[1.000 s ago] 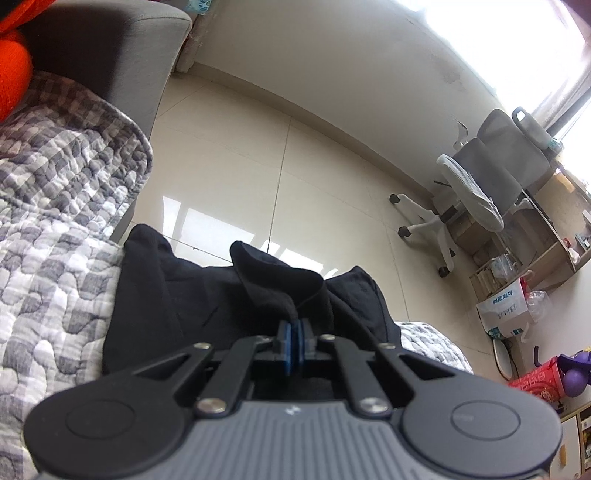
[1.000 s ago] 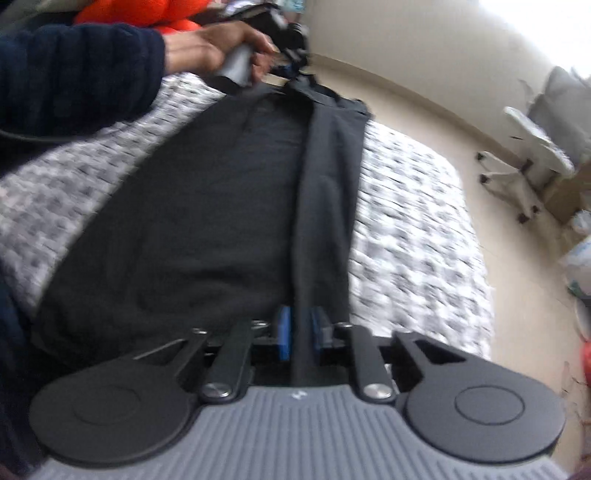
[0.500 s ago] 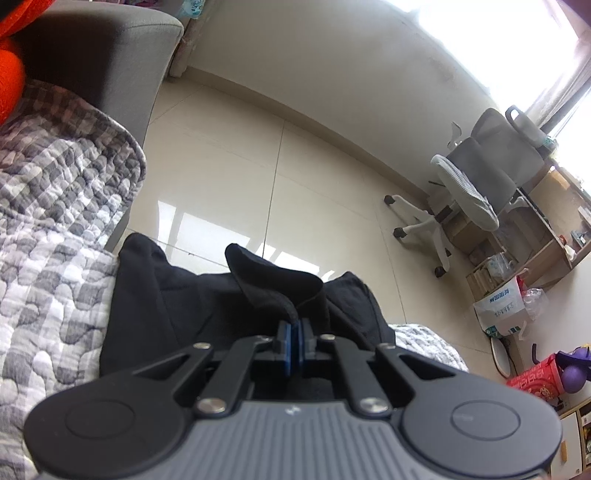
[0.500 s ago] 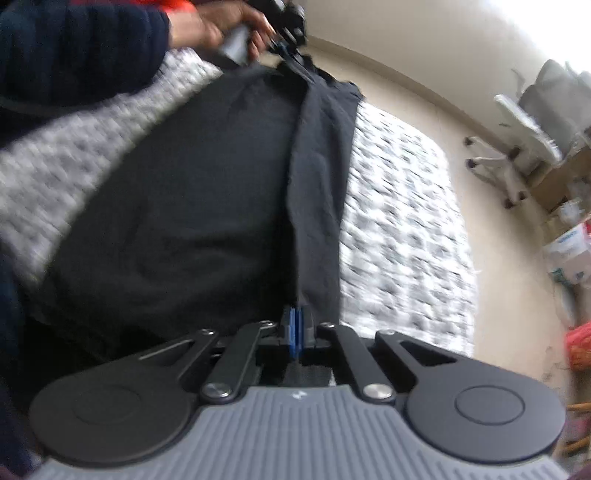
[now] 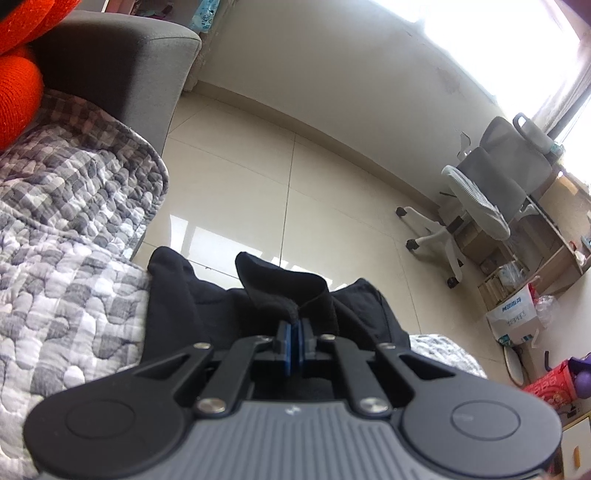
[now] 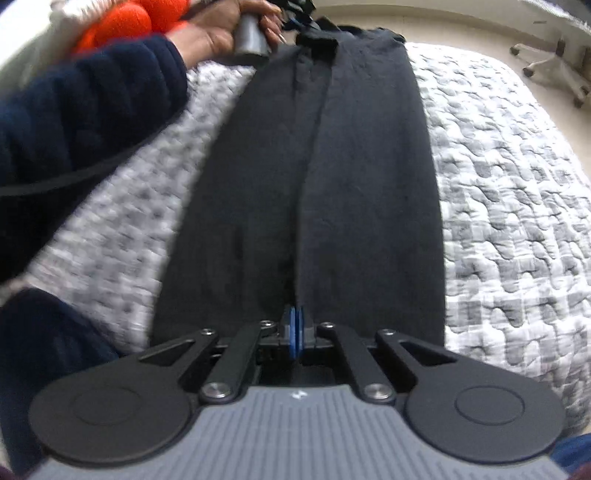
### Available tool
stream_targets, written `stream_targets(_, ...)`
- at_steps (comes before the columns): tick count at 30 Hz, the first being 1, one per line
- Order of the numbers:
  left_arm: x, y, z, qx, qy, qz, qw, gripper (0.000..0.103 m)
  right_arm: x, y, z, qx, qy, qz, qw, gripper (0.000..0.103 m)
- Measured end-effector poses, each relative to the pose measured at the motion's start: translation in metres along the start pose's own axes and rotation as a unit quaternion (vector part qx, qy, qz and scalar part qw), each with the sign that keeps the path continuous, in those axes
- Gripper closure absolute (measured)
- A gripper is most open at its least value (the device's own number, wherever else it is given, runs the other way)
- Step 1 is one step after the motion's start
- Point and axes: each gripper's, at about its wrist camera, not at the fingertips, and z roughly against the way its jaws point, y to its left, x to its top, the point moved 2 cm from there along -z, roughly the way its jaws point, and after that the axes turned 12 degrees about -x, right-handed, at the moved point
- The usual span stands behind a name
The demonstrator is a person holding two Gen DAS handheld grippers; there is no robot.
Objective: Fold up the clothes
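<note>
A second ago the right gripper [image 6: 294, 325] stood apart; its fingers now pinch the black garment [image 6: 351, 192]. The left gripper [image 5: 294, 334] stays clamped on cloth bunched beyond its fingertips.

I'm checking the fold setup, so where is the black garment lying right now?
In the right wrist view the black garment lies stretched lengthwise down the grey checked quilt, its near end pinched in the right gripper, its far end in the left gripper.

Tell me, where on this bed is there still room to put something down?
The widest bare stretch of quilt lies right of the black garment, out to the bed's edge by the floor. A narrower strip runs along its left, under the sleeve. The far end is crowded: a hand, the left gripper and orange cushions.
</note>
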Motion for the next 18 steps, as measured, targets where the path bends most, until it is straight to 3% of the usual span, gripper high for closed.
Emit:
stream_targets(5,-0.004,0.002,-0.001,0.007,0.0,-0.025,0.9997,0.099,0.001,-0.003,0.007,0.04,-0.012,-0.016,0.999,0.094)
stream_targets(13,-0.011,0.005,0.002,0.013,0.004,-0.04,0.9991,0.099,-0.004,-0.009,0.008,0.012,-0.014,0.017,1.0,0.1)
stream_targets(14,-0.012,0.005,0.003,0.013,0.003,-0.042,0.999,0.099,-0.003,-0.011,0.01,0.018,-0.014,0.015,1.0,0.1)
stream_targets(18,-0.013,0.005,0.003,0.016,0.01,-0.049,0.9986,0.099,-0.001,-0.021,0.024,0.107,-0.015,-0.012,0.994,0.083)
